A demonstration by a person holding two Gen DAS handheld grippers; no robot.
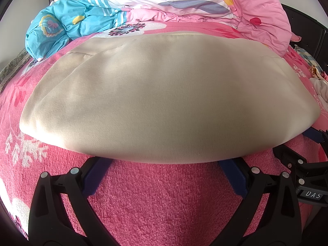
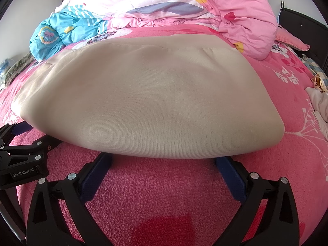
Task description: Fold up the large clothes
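We read "GenRobot.AI" on our left gripper [image 2: 26,141]; both it and our right gripper [image 2: 162,160] spread fingers wide, tips under the cream garment [image 2: 147,102], gripping nothing.

The fingertips of the left hand-held gripper [image 1: 164,160] pass under the near edge of the cream garment [image 1: 164,94], so the tips are hidden; only the blue inner pads [image 1: 96,176] show. The same applies to the right hand-held gripper [image 2: 164,157] under the garment [image 2: 147,102] in the right wrist view. The layers beneath the garment's top face are concealed. The bed [image 1: 164,205] is cut off by the frame on all sides. The pink quilt [image 1: 256,6] runs past the top edge. At the right edge, a pale crumpled cloth [image 2: 319,102] is partly cropped and cannot be identified. A dark object [image 2: 14,71] at the left edge is too small to tell.
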